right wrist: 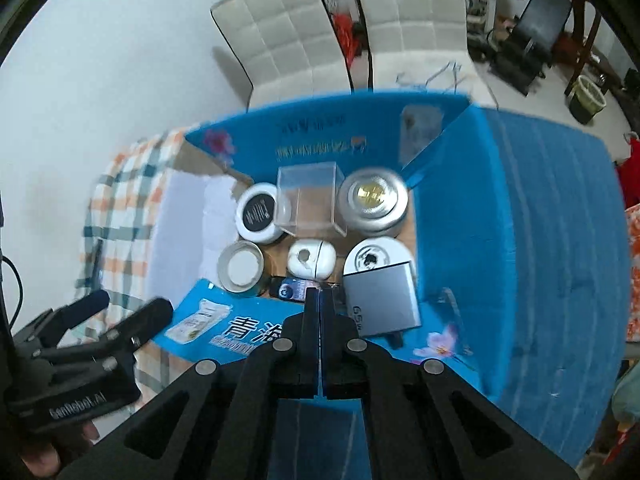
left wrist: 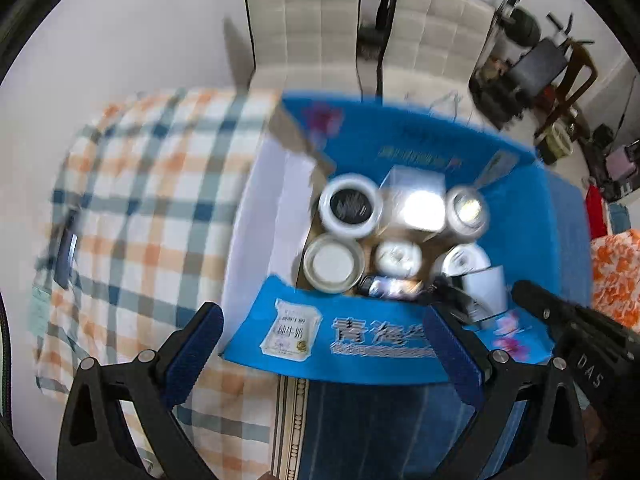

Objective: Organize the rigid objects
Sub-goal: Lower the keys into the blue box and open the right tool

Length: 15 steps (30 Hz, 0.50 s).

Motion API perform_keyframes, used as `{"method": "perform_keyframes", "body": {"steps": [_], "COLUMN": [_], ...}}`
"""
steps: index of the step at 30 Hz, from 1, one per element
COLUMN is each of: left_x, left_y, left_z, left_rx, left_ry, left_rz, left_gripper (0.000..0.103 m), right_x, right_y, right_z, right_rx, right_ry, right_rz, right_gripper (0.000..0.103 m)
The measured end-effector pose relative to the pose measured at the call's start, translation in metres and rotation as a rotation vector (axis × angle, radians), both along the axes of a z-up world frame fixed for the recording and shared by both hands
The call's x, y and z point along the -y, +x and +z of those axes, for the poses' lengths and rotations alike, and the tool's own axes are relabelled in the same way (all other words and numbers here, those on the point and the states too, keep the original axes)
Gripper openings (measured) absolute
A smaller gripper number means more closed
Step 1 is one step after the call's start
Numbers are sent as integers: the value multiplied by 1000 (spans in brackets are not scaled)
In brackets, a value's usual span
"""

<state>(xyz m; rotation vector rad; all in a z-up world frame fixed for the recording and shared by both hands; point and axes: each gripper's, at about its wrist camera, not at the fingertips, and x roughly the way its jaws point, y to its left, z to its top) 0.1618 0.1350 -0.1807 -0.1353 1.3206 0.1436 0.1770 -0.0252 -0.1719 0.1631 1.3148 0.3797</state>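
Note:
An open blue cardboard box (left wrist: 400, 352) (right wrist: 520, 208) holds several rigid things: a white jar with a black lid (right wrist: 258, 213) (left wrist: 351, 205), a clear plastic cube (right wrist: 310, 196) (left wrist: 416, 196), a silver tin (right wrist: 374, 200) (left wrist: 467, 210), a white-lidded jar (right wrist: 241, 267) (left wrist: 333, 263), a white earbud case (right wrist: 311, 258) (left wrist: 398, 258) and a grey charger (right wrist: 380, 300). My left gripper (left wrist: 324, 344) is open and empty above the box's near flap. My right gripper (right wrist: 320, 296) is shut with nothing visible between its fingers, over the box's near edge beside the charger.
The box stands on a plaid cloth (left wrist: 152, 208) (right wrist: 120, 208) over a table. Two white padded chairs (left wrist: 304, 20) (right wrist: 288, 28) stand behind it. Dark furniture and clutter (left wrist: 540, 64) fill the far right. An orange patterned fabric (left wrist: 616, 276) lies at the right edge.

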Motion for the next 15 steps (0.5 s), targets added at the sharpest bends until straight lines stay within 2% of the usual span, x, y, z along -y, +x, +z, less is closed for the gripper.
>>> {"method": "perform_keyframes", "body": {"steps": [4,9,15], "left_x": [-7,-8,-5], "left_y": [3,3,6], "left_z": [-33,-48,-56], "left_rx": [-67,-74,-88], "left_ry": [-9,-3,13], "left_rz": [5,9,-11], "left_gripper": [102,102,102], "right_x": [-7,-11,-11], "right_y": [4,1,2], "right_z": [-35,-62,-66], "right_rx": [-56,-68,-29], "right_ry": [-45,-158,-252], "right_rz": [-1,7,-10], "right_gripper": [0,1,4]}}
